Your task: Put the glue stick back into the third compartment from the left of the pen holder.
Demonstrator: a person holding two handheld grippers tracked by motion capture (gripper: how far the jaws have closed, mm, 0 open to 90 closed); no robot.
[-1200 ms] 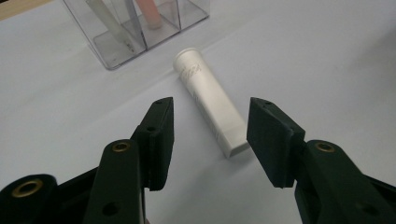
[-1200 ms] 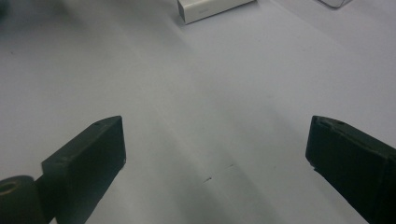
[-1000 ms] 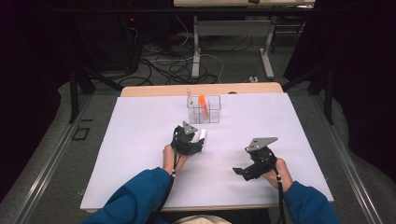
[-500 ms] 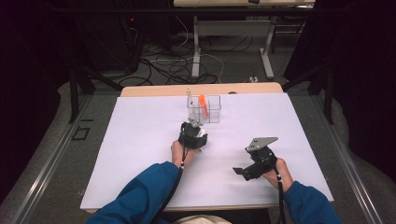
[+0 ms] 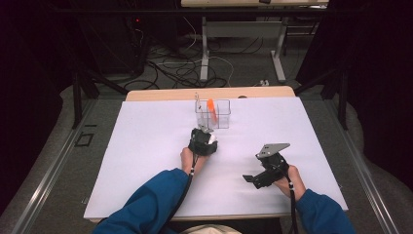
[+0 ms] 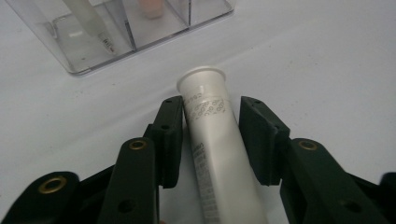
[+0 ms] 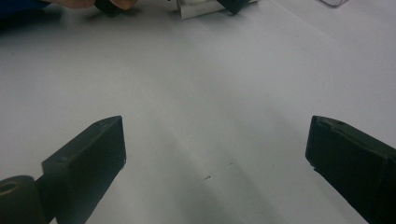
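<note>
A person in blue sleeves works at a white worktop. Left of centre, the left claw has just been closing around a white plastic tube lying on the worktop, one pad against the tube's side, a sliver of gap at the other. Just beyond stands a clear plastic compartment box holding an orange item. To the right, nearer the person, the right claw rests with jaws wide apart, holding nothing.

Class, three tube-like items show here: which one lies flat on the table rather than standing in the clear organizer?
The white tube between the left gripper's jaws; the others stand in the clear organizer.
</note>
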